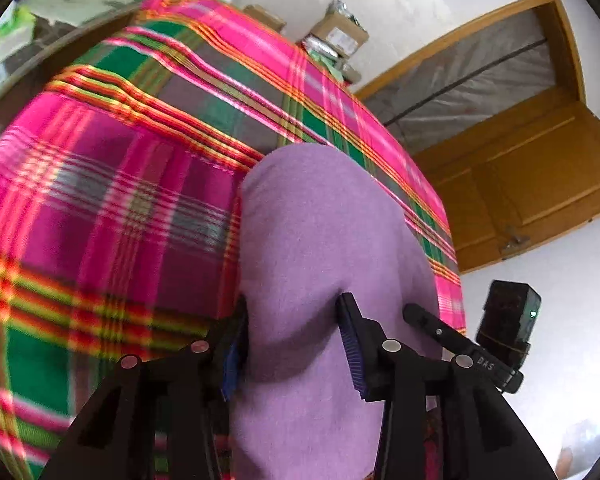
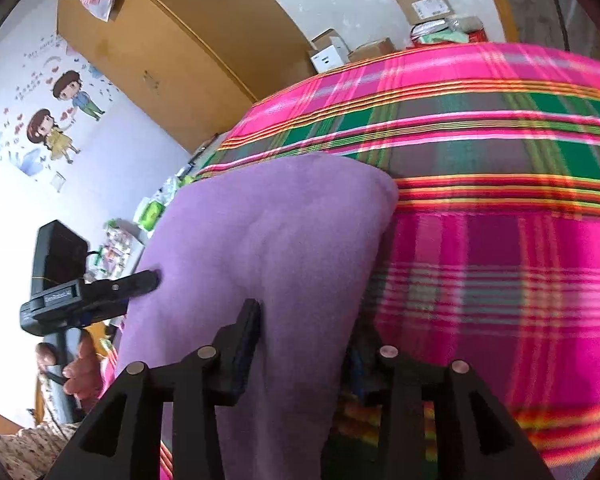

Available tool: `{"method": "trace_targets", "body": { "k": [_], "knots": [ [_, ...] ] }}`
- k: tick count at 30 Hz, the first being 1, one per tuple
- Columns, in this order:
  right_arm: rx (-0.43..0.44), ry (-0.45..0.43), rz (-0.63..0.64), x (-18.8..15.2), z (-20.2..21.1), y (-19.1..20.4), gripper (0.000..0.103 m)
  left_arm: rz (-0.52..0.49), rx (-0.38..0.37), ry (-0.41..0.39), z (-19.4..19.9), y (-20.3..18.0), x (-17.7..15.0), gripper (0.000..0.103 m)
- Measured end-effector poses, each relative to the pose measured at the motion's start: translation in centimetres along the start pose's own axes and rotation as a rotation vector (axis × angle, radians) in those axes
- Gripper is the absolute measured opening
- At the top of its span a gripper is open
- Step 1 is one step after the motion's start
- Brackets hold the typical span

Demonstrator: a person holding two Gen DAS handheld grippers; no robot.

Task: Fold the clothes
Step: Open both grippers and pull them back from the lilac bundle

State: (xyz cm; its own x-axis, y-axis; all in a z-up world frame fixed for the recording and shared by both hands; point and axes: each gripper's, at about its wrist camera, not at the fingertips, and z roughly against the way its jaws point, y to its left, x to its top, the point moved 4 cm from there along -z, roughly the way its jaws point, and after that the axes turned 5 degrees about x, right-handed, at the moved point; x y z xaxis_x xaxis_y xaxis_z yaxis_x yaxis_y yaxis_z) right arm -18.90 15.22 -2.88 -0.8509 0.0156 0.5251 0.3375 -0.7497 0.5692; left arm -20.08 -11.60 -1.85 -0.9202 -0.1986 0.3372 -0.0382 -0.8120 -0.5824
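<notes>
Now both grippers, left gripper [image 1: 296, 346] and right gripper [image 2: 306, 344], stand half-spread astride the purple garment [image 1: 320, 232], apparently unclamped.

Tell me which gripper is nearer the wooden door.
Right. The right gripper sits at the door-side edge of the purple garment; the left gripper straddles it farther from the wooden door.
</notes>
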Motion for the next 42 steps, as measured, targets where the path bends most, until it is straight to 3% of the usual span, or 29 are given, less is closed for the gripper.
{"method": "trace_targets", "body": {
  "k": [9, 16, 19, 23, 31, 42],
  "knots": [
    [-0.129, -0.164, 0.204, -3.5, 6.1, 3.1, 0.024, -0.028, 0.111, -0.03, 2.9, 0.6, -3.5, 0.044],
    [-0.109, -0.06, 0.239, -5.6, 4.8, 4.1, 0.022, -0.036, 0.155, -0.042, 2.9, 0.7, -4.1, 0.044],
    [-0.138, -0.017, 0.237, -6.7, 4.0, 3.9, 0.022, -0.043, 0.169, -0.048, 2.7, 0.7, -4.3, 0.044],
    [-0.164, -0.001, 0.246, -7.6, 3.8, 3.8, 0.022, -0.008, 0.158, -0.034, 2.5, 1.3, -4.8, 0.044],
    [-0.232, 0.037, 0.24, -9.5, 4.2, 3.9, 0.022, -0.022, 0.213, -0.065, 4.5, 0.9, -7.0, 0.044],
    [-0.269, 0.079, 0.213, -12.1, 3.5, 6.7, 0.026, -0.127, 0.328, -0.148, 5.6, -2.7, -11.5, 0.044]
  ]
}}
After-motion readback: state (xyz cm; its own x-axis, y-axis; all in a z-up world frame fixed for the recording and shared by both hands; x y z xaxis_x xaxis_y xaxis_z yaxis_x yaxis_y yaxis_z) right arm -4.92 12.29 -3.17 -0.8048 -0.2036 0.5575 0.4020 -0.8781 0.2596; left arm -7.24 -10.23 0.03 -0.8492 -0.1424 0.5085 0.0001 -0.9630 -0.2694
